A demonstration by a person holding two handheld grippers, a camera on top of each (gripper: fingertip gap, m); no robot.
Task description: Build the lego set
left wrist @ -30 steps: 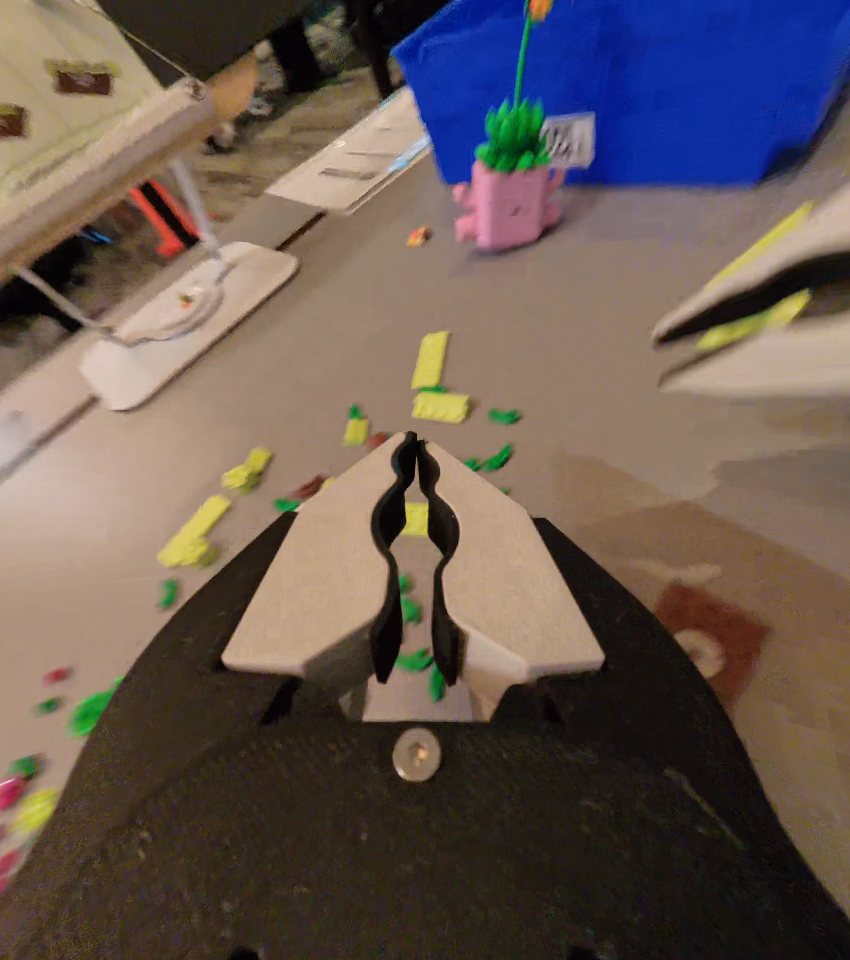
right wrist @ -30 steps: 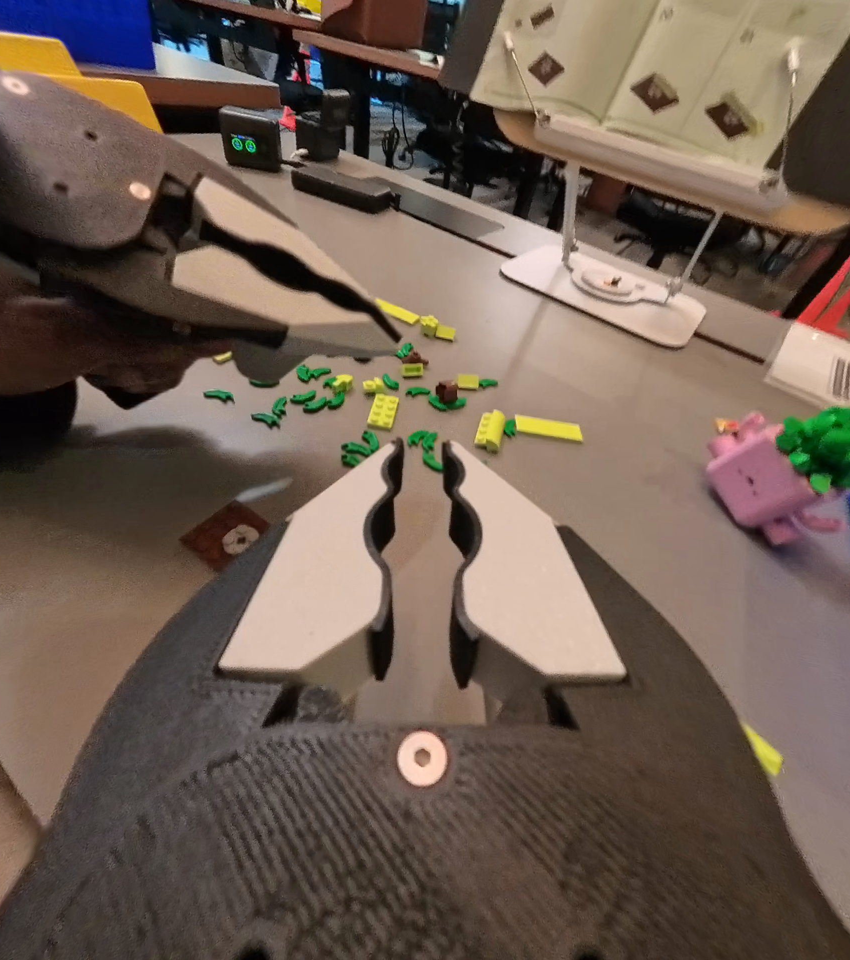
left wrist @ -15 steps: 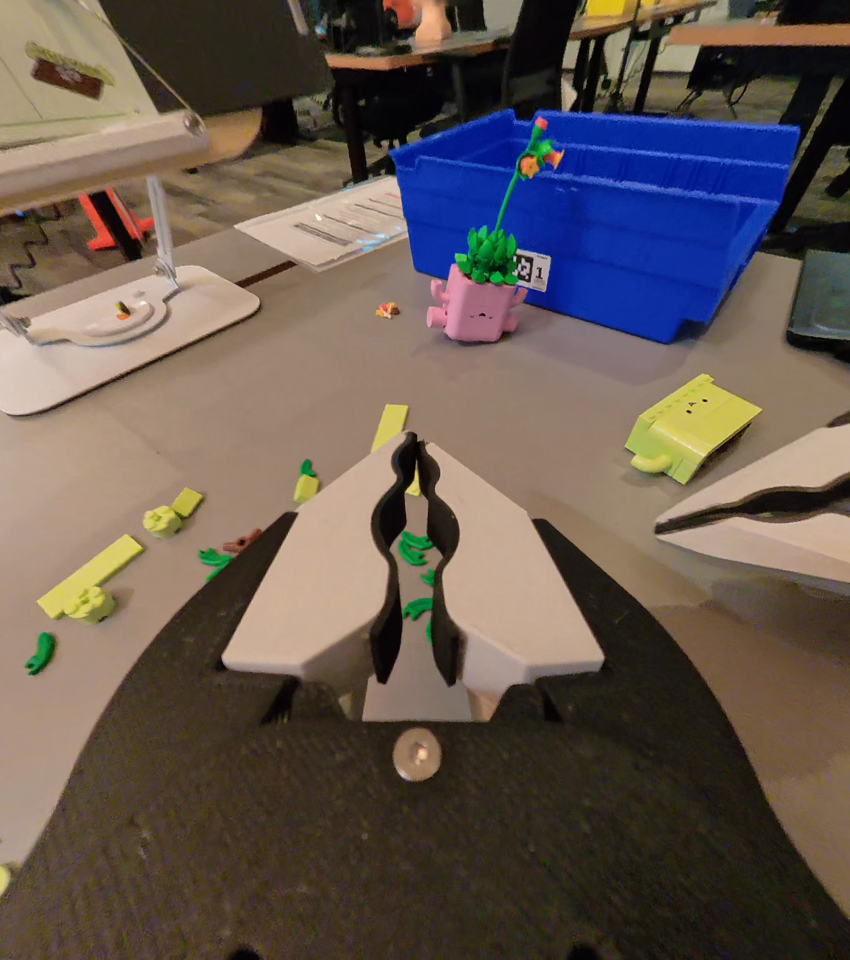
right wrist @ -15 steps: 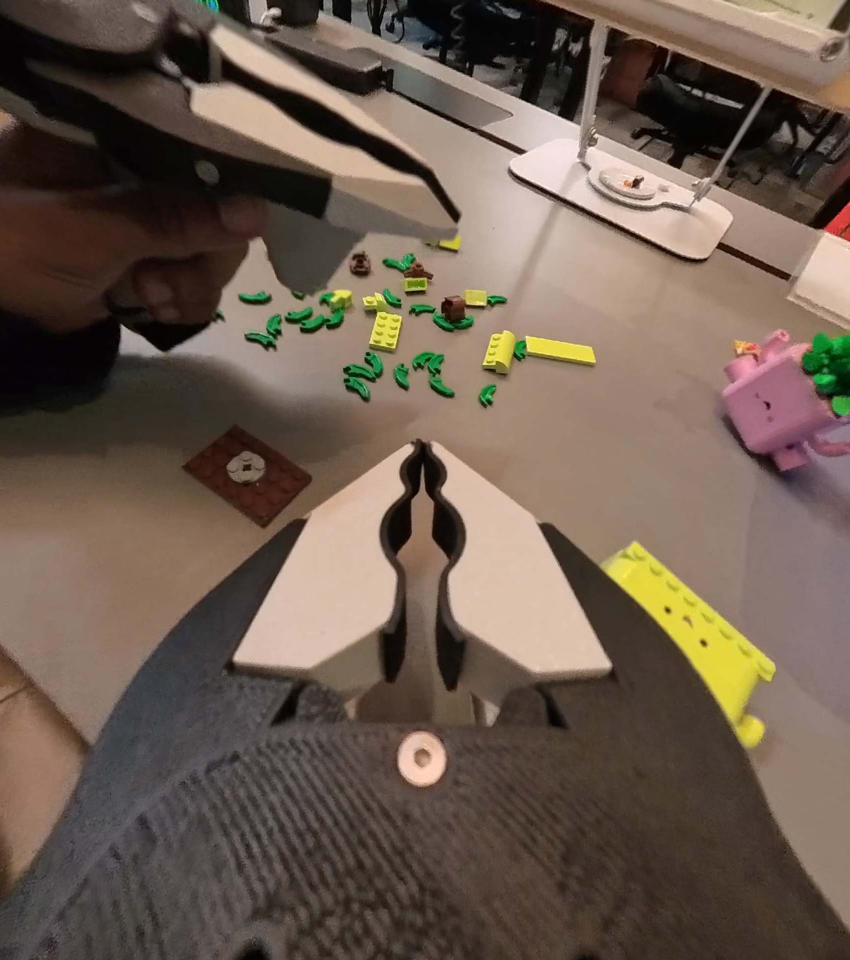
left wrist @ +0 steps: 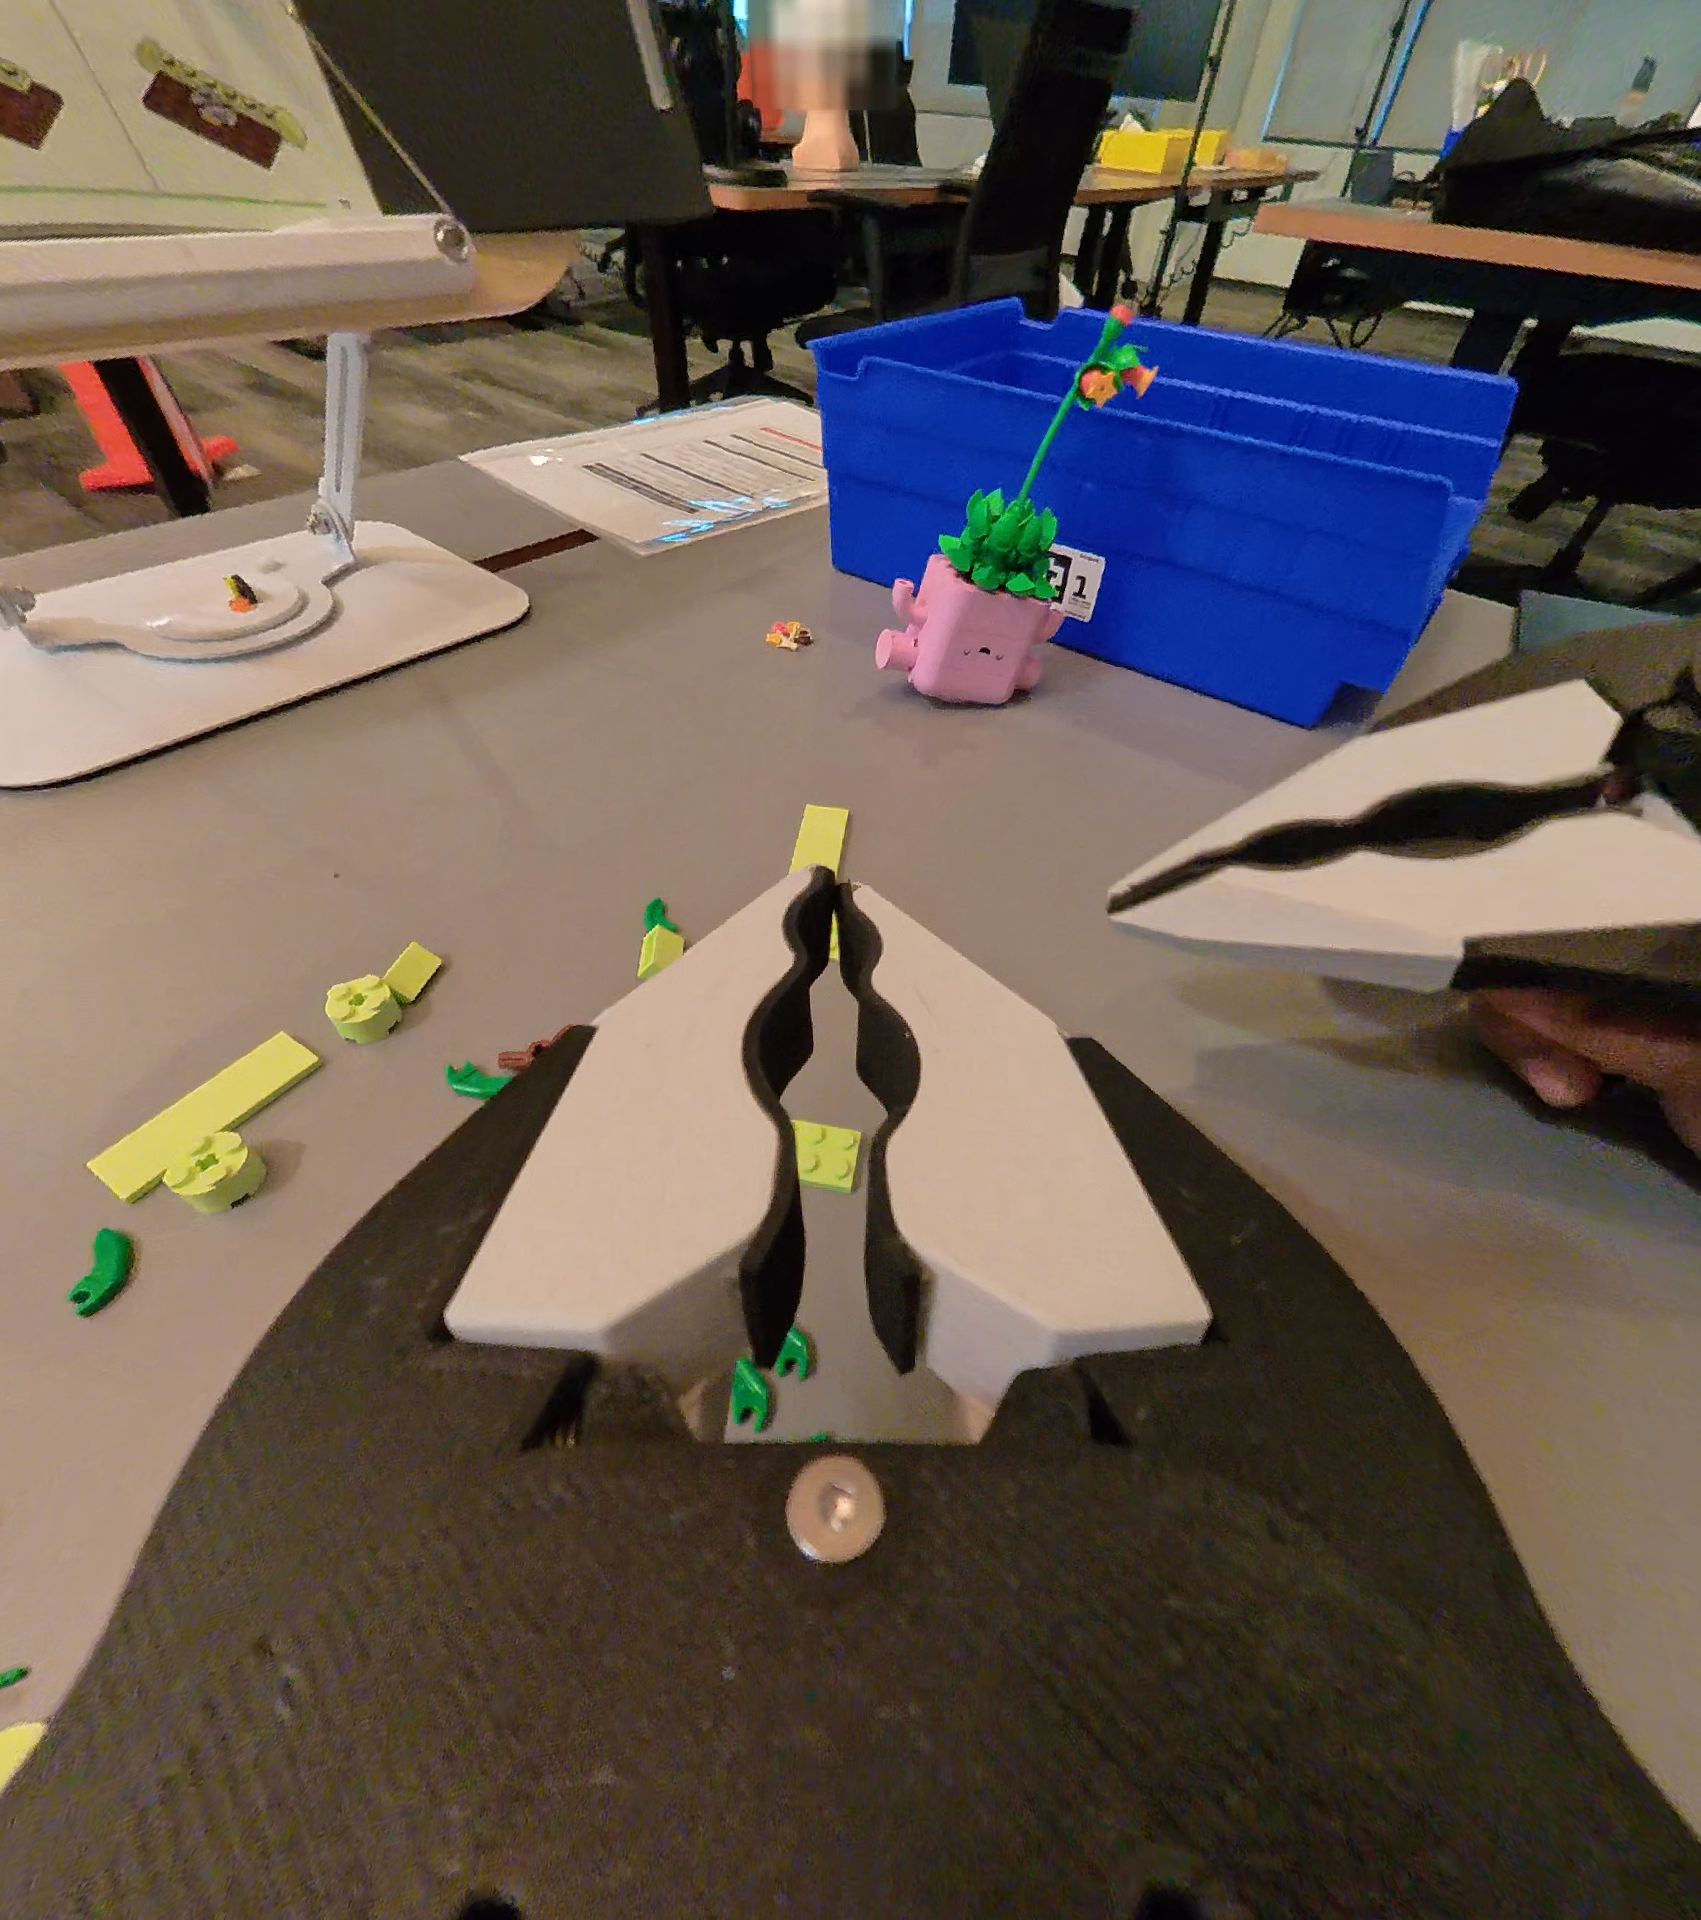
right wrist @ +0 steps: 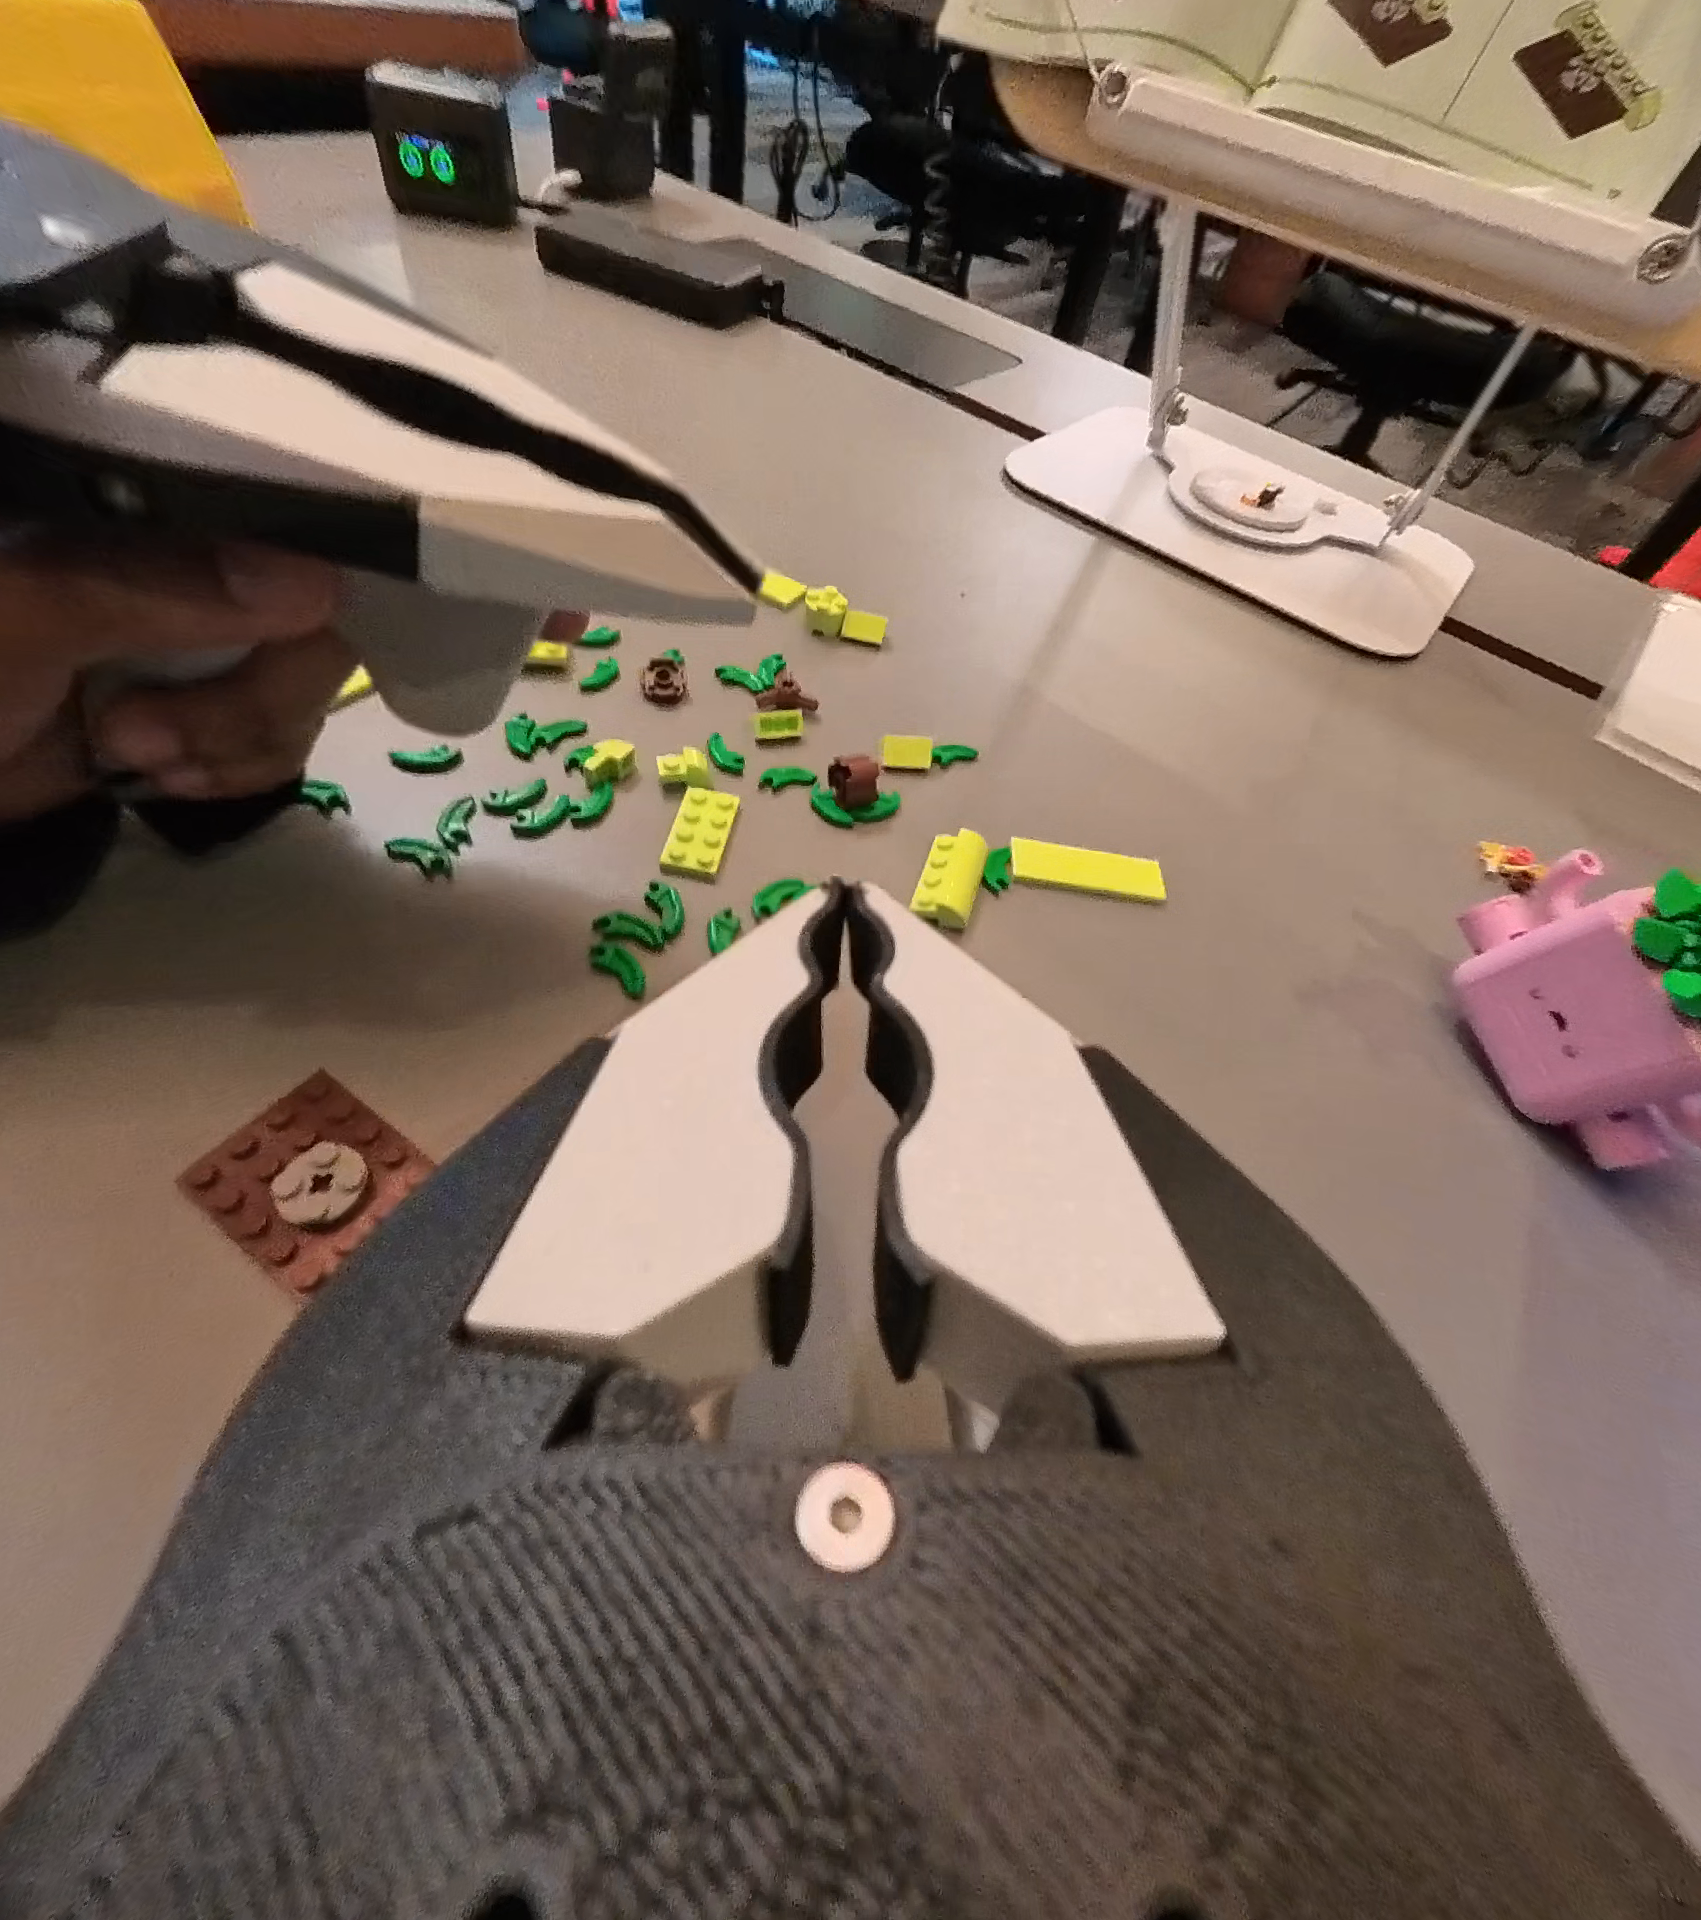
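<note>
Both claws, left gripper (left wrist: 833, 883) and right gripper (right wrist: 841, 891), are pressed together, empty, above scattered bricks (right wrist: 698, 831); one pink pot (left wrist: 976, 634), one brown plate (right wrist: 304, 1179).

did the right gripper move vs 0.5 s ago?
Yes. In its own view the right gripper tips now reach the green leaf pieces, and the brown plate sits beside its body, so it advanced toward the pile.

The table (left wrist: 534, 790) is plain grey. Scattered bricks are lime yellow (right wrist: 698, 831) and leaf pieces dark green (right wrist: 630, 966); a square plate (right wrist: 300, 1179) is reddish brown with a grey disc. The little pot figure (left wrist: 976, 634) is pink, topped green; the bin (left wrist: 1241, 520) is blue. Each claw (left wrist: 833, 883) (right wrist: 838, 888) has pale grey fingers on black
</note>
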